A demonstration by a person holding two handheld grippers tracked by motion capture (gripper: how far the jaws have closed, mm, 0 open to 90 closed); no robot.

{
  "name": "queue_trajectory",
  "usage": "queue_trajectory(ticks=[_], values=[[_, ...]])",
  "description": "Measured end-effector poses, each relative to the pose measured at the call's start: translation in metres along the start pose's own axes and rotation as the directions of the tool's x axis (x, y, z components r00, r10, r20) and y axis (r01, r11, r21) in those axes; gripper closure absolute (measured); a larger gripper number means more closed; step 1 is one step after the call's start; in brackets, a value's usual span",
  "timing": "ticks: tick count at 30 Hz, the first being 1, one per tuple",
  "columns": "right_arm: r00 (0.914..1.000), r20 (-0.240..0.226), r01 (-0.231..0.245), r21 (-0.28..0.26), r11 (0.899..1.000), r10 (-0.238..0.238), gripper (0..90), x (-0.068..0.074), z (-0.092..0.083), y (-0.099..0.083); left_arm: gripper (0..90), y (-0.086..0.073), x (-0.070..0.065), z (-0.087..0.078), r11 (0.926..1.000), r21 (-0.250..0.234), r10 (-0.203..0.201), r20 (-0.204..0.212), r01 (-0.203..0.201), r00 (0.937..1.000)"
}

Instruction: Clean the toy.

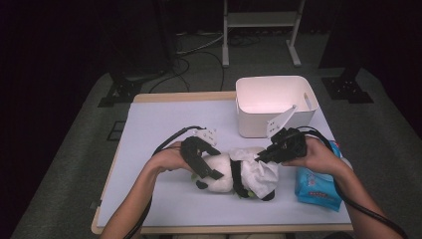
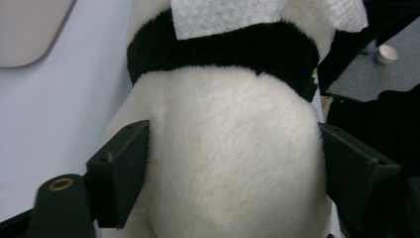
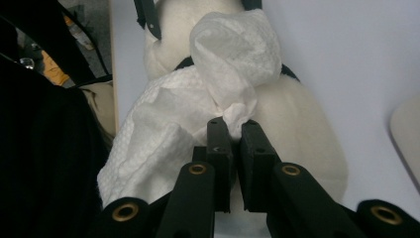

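White plush panda (image 1: 224,172) lies on its side near the front of the table (image 1: 159,124), a wipe (image 1: 259,172) draped over its head end. Left gripper (image 1: 201,162) straddles the body: jaws spread wide, one pad against each flank in the left gripper view, white belly (image 2: 233,163) between them. Right gripper (image 1: 268,152) has its jaws pinched tight on a twisted corner of the wipe (image 3: 233,74). Tub (image 1: 276,102) stands just behind, blue pack (image 1: 316,186) at the right edge; bare tabletop stretches away left.
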State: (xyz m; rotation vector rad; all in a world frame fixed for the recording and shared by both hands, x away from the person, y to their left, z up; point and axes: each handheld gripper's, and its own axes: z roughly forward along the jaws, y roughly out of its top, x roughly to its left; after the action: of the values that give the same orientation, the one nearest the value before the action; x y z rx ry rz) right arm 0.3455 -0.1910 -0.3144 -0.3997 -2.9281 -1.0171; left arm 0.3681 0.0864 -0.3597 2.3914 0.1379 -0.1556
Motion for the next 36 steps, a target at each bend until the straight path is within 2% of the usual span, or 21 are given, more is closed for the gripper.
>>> queue_trajectory(ticks=[3,6,9,11,13,15,16,19,22,24,29,33,36], values=[[0.9999,-0.015,-0.001,0.006,1.000,0.001,83.9,0.001,0.002,-0.002,11.6,-0.002,0.004,-0.001,0.9987,-0.022,-0.045,0.024,0.046,0.9987],[0.9998,-0.020,0.006,0.016,1.000,-0.006,83.8,0.003,0.002,-0.003,8.8,-0.003,0.006,-0.004,0.9961,-0.035,-0.080,0.021,0.081,0.9966],[0.9995,-0.032,0.001,0.016,1.000,-0.001,83.8,0.005,0.002,-0.006,3.3,-0.005,0.008,-0.003,0.9939,-0.012,-0.109,0.014,0.109,0.9939],[0.9992,-0.039,-0.001,0.013,1.000,0.001,83.8,0.005,0.003,-0.007,2.2,-0.007,0.009,0.002,0.9918,-0.001,-0.128,0.033,0.128,0.9913],[0.9990,-0.045,0.006,0.014,1.000,-0.005,83.8,0.006,0.004,-0.007,1.8,-0.008,0.009,0.008,0.9915,0.014,-0.130,0.038,0.130,0.9908],[0.9997,-0.015,0.021,0.001,1.000,-0.021,84.1,0.008,0.003,-0.005,1.1,-0.008,0.009,0.013,0.9911,0.032,-0.130,0.028,0.129,0.9911],[0.9999,-0.012,0.012,-0.006,1.000,-0.012,84.1,0.007,0.002,-0.004,2.4,-0.007,0.008,0.015,0.9906,0.034,-0.133,0.029,0.132,0.9906],[0.9998,-0.017,0.005,0.003,1.000,-0.005,84.0,0.005,0.003,0.000,4.4,-0.007,0.008,0.016,0.9912,0.046,-0.125,0.020,0.124,0.9919],[0.9999,-0.007,0.010,-0.016,1.000,-0.010,84.0,0.003,0.004,0.005,8.7,-0.007,0.007,0.017,0.9934,0.038,-0.109,0.025,0.108,0.9937],[0.9997,0.019,0.014,-0.017,1.000,-0.014,84.1,0.001,0.006,0.010,13.6,-0.006,0.004,0.019,0.9948,0.038,-0.095,0.018,0.095,0.9953],[0.9999,0.008,0.014,0.014,1.000,-0.014,84.1,-0.002,0.016,0.015,31.4,-0.006,-0.001,0.014,0.9976,-0.001,-0.070,-0.029,0.070,0.9972],[0.9998,0.022,0.003,0.003,1.000,-0.003,84.1,-0.006,0.012,0.015,35.9,-0.003,-0.001,0.006,0.9985,-0.019,-0.053,-0.069,0.051,0.9962],[0.9995,0.032,-0.004,0.001,1.000,0.004,84.2,-0.008,0.008,0.016,37.7,0.005,-0.002,0.002,0.9998,0.002,-0.018,-0.110,0.018,0.9938]])
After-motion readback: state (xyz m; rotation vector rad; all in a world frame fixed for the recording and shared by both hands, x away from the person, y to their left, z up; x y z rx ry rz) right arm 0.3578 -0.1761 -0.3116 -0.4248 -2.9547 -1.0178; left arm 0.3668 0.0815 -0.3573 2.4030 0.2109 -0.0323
